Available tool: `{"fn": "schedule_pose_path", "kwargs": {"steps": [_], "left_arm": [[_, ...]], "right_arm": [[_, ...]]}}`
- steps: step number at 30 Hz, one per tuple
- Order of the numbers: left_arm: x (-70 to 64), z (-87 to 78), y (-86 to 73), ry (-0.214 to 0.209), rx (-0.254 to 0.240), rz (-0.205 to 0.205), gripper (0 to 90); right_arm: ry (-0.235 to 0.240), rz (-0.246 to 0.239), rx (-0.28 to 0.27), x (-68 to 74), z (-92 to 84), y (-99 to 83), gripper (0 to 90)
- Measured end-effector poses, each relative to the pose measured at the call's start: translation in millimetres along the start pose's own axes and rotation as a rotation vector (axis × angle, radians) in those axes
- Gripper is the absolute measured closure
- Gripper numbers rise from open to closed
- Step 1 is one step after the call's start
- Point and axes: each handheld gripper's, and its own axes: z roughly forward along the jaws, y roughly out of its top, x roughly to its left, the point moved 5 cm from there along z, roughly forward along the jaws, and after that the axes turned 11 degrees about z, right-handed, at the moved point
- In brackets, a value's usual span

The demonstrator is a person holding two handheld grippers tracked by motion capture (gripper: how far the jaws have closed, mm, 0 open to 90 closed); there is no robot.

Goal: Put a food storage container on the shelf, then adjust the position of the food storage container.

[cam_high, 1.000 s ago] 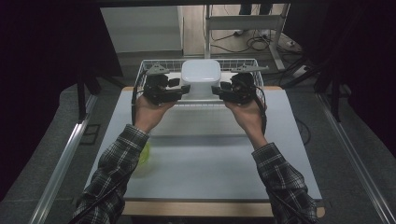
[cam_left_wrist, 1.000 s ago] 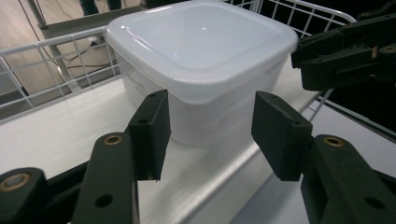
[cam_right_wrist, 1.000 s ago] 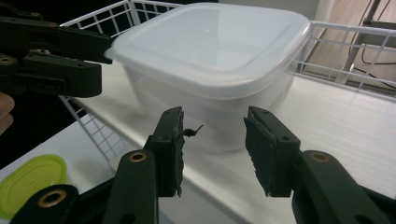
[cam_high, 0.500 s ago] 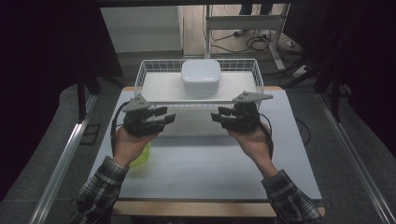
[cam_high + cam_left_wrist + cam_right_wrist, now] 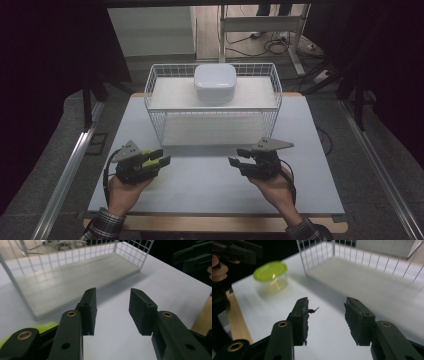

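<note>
Both hand-held grippers empty, jaws parted | green-lidded tub (image 5: 271, 275) just beside left hand-held gripper (image 5: 159, 159)

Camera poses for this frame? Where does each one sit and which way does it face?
High view: above the person's side, facing forward and down on the table; both hands, left tongs, right tongs.
Left gripper view: rides the left tongs, facing the wire basket.
Right gripper view: rides the right tongs, facing the green-lidded container.
Shared: the basket shows in every view.
</note>
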Motion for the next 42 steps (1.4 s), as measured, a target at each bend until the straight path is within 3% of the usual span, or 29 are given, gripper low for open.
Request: {"fn": "schedule_pose_path", "kwargs": {"steps": [6, 9, 19, 24, 28, 32, 37, 42], "left_arm": [[-10.1, 10.5, -25.3, 0.001, 0.054, 0.031, 55.1], [-11.2, 12.9, -27.0, -0.007, 0.060, 0.030, 52.7], [-12.8, 16.0, -28.0, -0.015, 0.074, 0.041, 50.8], [-8.7, 15.5, -28.2, -0.006, 0.073, 0.014, 52.4], [1.2, 8.9, -27.4, 0.019, 0.067, -0.020, 60.9], [17.2, -2.4, -28.8, 0.092, 0.090, -0.011, 73.1], [48.4, -23.0, -36.9, 0.182, 0.108, -0.052, 89.3], [77.7, -40.5, -49.7, 0.261, 0.114, -0.106, 89.6]], "right_arm": [[-0.030, 0.008, 0.035, -9.0, -0.9, -25.5, 51.8], [-0.035, 0.018, 0.040, -11.9, -1.9, -30.0, 51.4], [-0.053, -0.011, 0.051, -12.8, 1.5, -34.7, 47.9], [-0.060, -0.008, 0.054, -15.3, 2.7, -35.7, 46.4], [-0.061, -0.008, 0.064, -17.3, 5.3, -38.4, 45.1], [-0.067, -0.011, 0.073, -19.8, 8.6, -41.6, 43.7], [-0.069, -0.013, 0.084, -22.4, 11.9, -45.1, 42.4], [-0.068, -0.014, 0.089, -23.8, 13.3, -46.5, 41.8]]}}
